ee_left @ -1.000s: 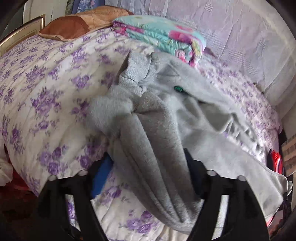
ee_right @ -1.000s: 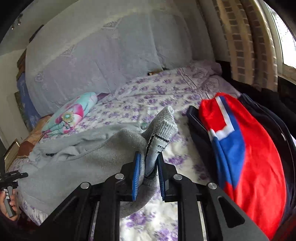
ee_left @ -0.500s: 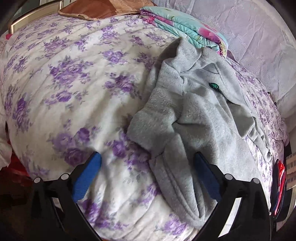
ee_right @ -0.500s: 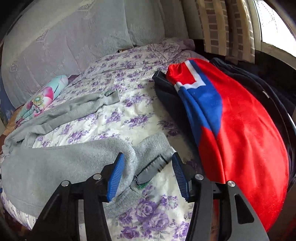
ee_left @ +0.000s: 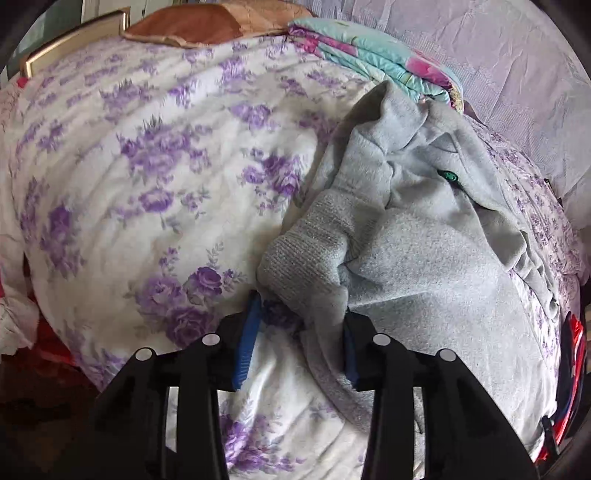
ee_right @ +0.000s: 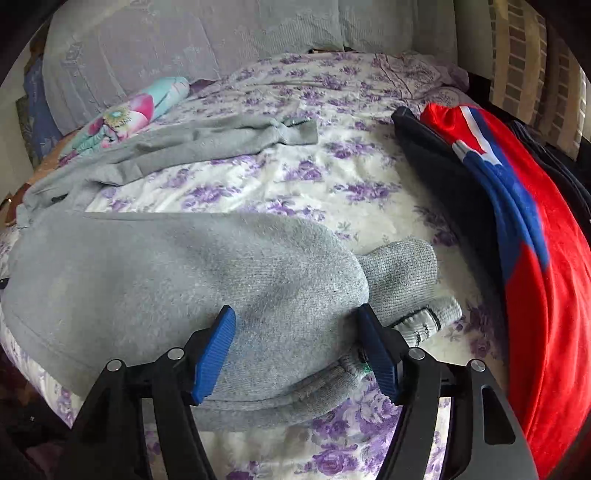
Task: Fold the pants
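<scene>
Grey sweatpants [ee_left: 436, 258] lie spread on a bed with a purple-flowered cover [ee_left: 147, 192]. In the left wrist view my left gripper [ee_left: 299, 332] is half open, its blue pads either side of the ribbed waistband corner [ee_left: 306, 258] and a fold of leg; the pads do not pinch the cloth. In the right wrist view the pants [ee_right: 177, 266] lie with one leg near and one leg far. My right gripper [ee_right: 299, 347] is open wide astride the near leg just behind its ribbed cuff [ee_right: 402, 273], which lies flat on the cover.
A folded teal and pink blanket [ee_left: 369, 59] and a brown pillow [ee_left: 192, 26] lie at the head of the bed. A pile of red, blue and dark clothes [ee_right: 528, 240] lies along the right edge. A padded grey headboard [ee_right: 184, 44] stands behind.
Both grippers let go of the pants, which dropped flat on the bed. The left jaws have since narrowed around the waistband corner. The right gripper moved forward over the near leg.
</scene>
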A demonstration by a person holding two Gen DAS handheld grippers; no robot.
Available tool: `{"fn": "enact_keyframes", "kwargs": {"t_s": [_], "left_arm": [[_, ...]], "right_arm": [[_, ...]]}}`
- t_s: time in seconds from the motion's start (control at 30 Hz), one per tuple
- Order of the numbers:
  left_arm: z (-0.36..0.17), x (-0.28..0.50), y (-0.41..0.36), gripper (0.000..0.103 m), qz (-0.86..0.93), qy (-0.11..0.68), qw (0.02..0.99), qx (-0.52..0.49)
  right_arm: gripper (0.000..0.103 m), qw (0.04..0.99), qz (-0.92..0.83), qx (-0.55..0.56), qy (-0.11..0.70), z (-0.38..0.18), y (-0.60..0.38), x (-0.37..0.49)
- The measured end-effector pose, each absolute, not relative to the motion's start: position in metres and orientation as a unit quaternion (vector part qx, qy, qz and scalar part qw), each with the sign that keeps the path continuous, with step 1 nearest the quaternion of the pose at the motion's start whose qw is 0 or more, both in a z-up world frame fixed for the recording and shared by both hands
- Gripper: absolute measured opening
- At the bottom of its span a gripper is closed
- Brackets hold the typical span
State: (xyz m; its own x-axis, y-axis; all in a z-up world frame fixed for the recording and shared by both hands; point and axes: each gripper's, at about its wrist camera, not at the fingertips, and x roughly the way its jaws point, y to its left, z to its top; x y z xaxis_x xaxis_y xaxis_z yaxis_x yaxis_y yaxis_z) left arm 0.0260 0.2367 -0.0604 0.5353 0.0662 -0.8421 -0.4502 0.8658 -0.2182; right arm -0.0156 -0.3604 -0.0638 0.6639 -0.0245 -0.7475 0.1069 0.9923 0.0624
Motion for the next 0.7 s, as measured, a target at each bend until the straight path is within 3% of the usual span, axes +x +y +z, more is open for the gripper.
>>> {"fn": "enact_keyframes", "kwargs": {"t_s": [0.07,0.1,0.13,0.2,0.33,0.47,0.5,0.53,0.57,0.6,0.7], "left_arm": [[-0.033,0.018,0.229,0.055,0.163,0.438,0.865,-0.18],[-0.017,0.013,0.228,0.064,0.166,0.419,0.875,-0.175],[-0.001,0.007,0.226,0.069,0.174,0.394,0.886,-0.17],[0.027,0.008,0.214,0.081,0.162,0.358,0.906,-0.156],[0.045,0.05,0.161,0.081,0.07,0.363,0.919,-0.136],[0.013,0.113,0.103,0.081,-0.003,0.419,0.899,-0.131],[0.004,0.13,0.091,0.081,-0.021,0.436,0.89,-0.132],[-0.006,0.144,0.081,0.081,-0.034,0.446,0.885,-0.131],[-0.014,0.156,0.073,0.081,-0.044,0.455,0.88,-0.129],[-0.022,0.17,0.063,0.081,-0.058,0.467,0.873,-0.125],[-0.042,0.198,0.043,0.081,-0.085,0.5,0.853,-0.125]], "right_arm": [[0.069,0.927,-0.003,0.072,0.367,-0.037,-0.362,-0.011],[0.073,0.934,0.009,0.085,0.348,-0.022,-0.364,-0.005],[0.085,0.936,0.017,0.1,0.336,-0.011,-0.368,0.005],[0.091,0.933,0.033,0.144,0.327,0.002,-0.378,0.038],[0.092,0.871,0.04,0.275,0.405,-0.031,-0.406,0.147],[0.089,0.793,0.029,0.406,0.453,-0.098,-0.419,0.229],[0.081,0.787,0.029,0.414,0.456,-0.107,-0.417,0.242],[0.051,0.797,0.021,0.403,0.45,-0.107,-0.417,0.251],[0.03,0.812,0.02,0.387,0.437,-0.101,-0.417,0.256],[0.023,0.825,0.023,0.375,0.422,-0.09,-0.419,0.258],[0.02,0.875,0.006,0.323,0.36,-0.042,-0.43,0.243]]}}
